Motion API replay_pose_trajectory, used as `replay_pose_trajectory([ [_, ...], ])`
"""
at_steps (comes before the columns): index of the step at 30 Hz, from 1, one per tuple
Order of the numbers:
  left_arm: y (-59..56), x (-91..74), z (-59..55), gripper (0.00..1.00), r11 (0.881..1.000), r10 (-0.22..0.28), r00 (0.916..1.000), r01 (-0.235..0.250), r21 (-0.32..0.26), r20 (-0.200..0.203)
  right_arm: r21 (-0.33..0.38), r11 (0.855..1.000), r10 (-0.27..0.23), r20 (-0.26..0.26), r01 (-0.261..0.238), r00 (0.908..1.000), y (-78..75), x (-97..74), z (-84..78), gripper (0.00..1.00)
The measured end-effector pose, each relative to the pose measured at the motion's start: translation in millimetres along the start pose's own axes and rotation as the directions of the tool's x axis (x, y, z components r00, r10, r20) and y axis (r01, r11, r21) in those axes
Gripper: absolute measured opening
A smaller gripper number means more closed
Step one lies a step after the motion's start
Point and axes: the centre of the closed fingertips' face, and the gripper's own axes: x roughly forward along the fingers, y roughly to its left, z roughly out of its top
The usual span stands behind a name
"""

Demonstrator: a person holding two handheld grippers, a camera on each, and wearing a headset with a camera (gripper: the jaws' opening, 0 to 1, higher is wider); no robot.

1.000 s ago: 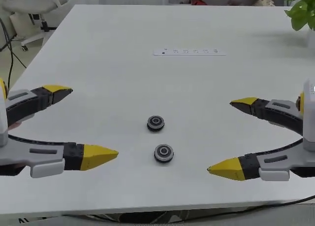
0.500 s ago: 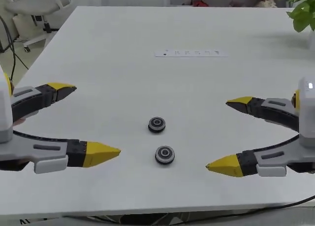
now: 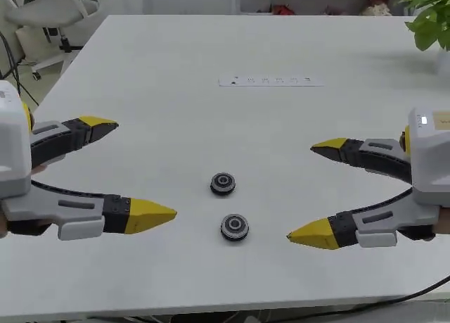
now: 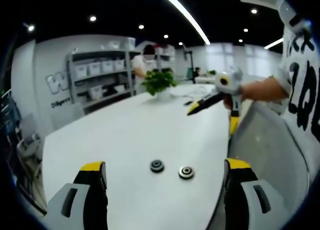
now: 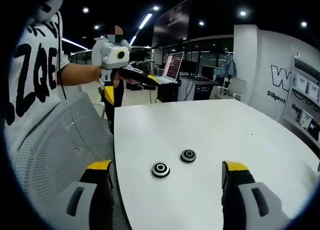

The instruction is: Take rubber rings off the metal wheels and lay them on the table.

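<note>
two small round metal wheels (image 3: 223,184) (image 3: 234,226), dark rubber rings (image 3: 224,227) on them, lay flat on the matte white table (image 3: 211,55). the left gripper (image 3: 145,169) and right gripper (image 3: 301,191) flanked them, yellow-tipped fingers wide apart, holding nothing. wall lettering (image 5: 282,93) perhaps read "diligent".

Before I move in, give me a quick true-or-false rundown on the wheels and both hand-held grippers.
1. The left hand-held gripper and the right hand-held gripper are both open. True.
2. The near wheel and the far wheel lie on the table, between the two grippers. True.
3. The left hand-held gripper holds the near wheel. False: it holds nothing and is clear of both wheels.
4. The two wheels touch each other. False: bare table shows between them.
</note>
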Motion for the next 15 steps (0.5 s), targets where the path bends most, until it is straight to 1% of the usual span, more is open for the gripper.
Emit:
replay_pose_trajectory([
  [3, -0.4, 3.1, -0.5, 0.99, 1.0, -0.01, 0.9999, 0.01, 0.004, -0.004, -0.01, 1.0, 0.009, -0.003, -0.009, 1.0, -0.9, 2.3, 0.7, 0.85],
  [6, -1.0, 6.7, -0.8, 0.98, 1.0, -0.023, 0.9997, 0.023, 0.003, -0.006, -0.013, 1.0, 0.027, 0.005, -0.027, 0.9996, 0.1, 5.0, 3.6, 0.85],
  [8, -1.8, 8.7, -0.7, 0.98, 0.999, -0.032, 0.9995, 0.032, 0.013, -0.005, -0.019, 0.999, 0.034, 0.001, -0.034, 0.9994, 0.5, 7.4, 3.5, 0.85],
  [11, -2.4, 11.7, -1.7, 0.97, 0.999, -0.043, 0.9991, 0.043, 0.023, -0.007, -0.032, 0.998, 0.047, -0.017, -0.047, 0.9988, -0.6, 11.9, -1.0, 0.85],
  [15, -3.6, 16.8, -5.5, 0.97, 0.998, -0.058, 0.9981, 0.058, 0.035, -0.023, -0.033, 0.998, 0.052, -0.031, -0.053, 0.9982, -4.3, 15.4, -6.9, 0.84],
])
